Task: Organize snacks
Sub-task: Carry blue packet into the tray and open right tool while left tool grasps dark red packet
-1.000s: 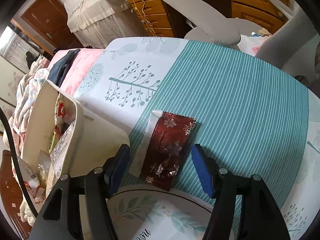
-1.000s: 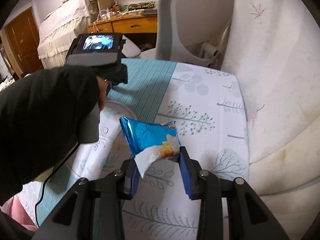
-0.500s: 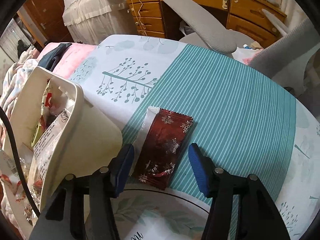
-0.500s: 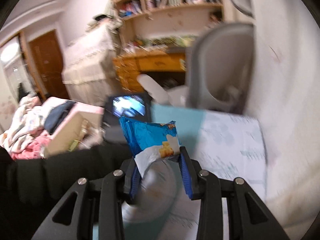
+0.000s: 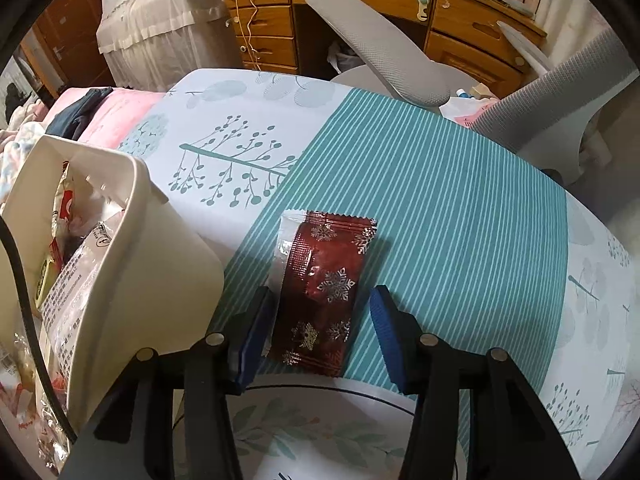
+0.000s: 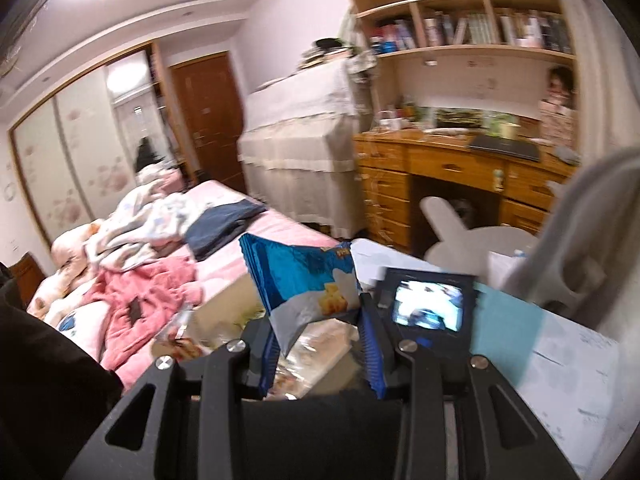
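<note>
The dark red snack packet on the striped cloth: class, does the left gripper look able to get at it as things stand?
Probably yes. The left gripper straddles the dark red packet, jaws closing with nothing between pads and packet; the cream bin stands off to one side.

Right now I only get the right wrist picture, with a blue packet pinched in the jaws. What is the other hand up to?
Observer: The left gripper points down at a dark red packet with silver snowflakes, lying flat on the table.
Visitor: Has it grabbed that one?
Observer: Not yet. Its jaws are closing with the packet between them, but a gap still shows on the packet's right side.
Visitor: Where on the table does it lie?
Observer: On the teal striped band of the tablecloth, just right of a cream bin that holds other packets.
</note>
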